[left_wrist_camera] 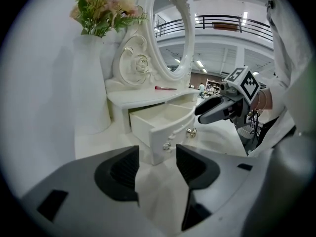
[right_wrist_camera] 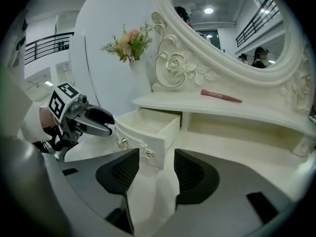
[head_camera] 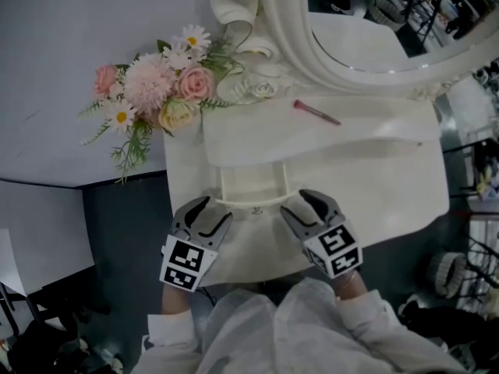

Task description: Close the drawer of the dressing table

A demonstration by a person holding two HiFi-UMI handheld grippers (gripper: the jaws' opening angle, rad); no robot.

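The white dressing table [head_camera: 374,178] has its small centre drawer [head_camera: 251,185] pulled out; the drawer looks empty. In the head view my left gripper [head_camera: 214,211] sits at the drawer front's left end and my right gripper [head_camera: 300,203] at its right end. Both point at the front panel and stand open with nothing between their fingers. In the left gripper view the drawer [left_wrist_camera: 165,125] with its two knobs lies just beyond my open left gripper [left_wrist_camera: 157,169]. The right gripper view has the drawer [right_wrist_camera: 148,127] ahead of my open right gripper [right_wrist_camera: 155,169]. I cannot tell whether either gripper touches the drawer.
A pink brush [head_camera: 316,112] lies on the table's upper shelf. A bouquet in a white vase [head_camera: 160,84] stands at the table's left. The oval mirror [head_camera: 374,29] rises behind. The table's front edge is just before my body.
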